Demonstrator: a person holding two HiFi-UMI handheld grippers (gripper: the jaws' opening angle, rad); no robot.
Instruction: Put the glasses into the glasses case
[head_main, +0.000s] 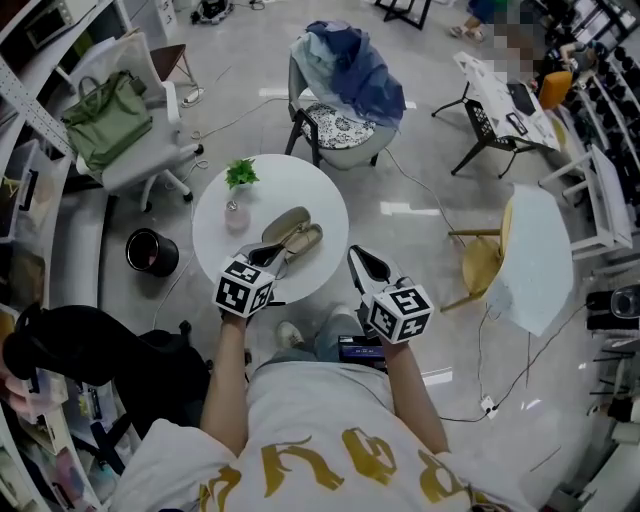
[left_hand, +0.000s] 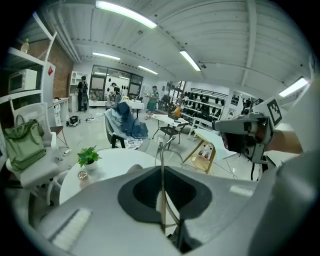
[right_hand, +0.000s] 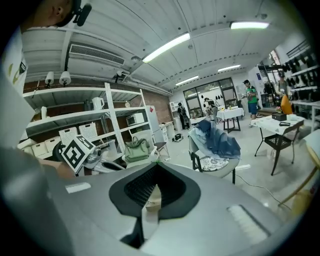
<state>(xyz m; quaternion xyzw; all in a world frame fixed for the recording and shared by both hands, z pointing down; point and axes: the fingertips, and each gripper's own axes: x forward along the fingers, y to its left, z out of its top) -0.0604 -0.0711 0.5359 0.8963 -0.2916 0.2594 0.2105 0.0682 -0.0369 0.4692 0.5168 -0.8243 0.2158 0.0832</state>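
Since the left gripper (head_main: 266, 256) is clamped on the glasses (left_hand: 161, 152), with a thin frame wire standing upright between its closed jaws, the thing to stow is in hand. Just ahead of those jaws the open case (head_main: 292, 236) lies on the table (head_main: 320, 200), its long axis slanting away to the right (roughly along the gripper's own line). The right gripper (head_main: 366, 263), jaws together on nothing, hangs beyond the table edge, farther from the case, so the left one seems better placed.
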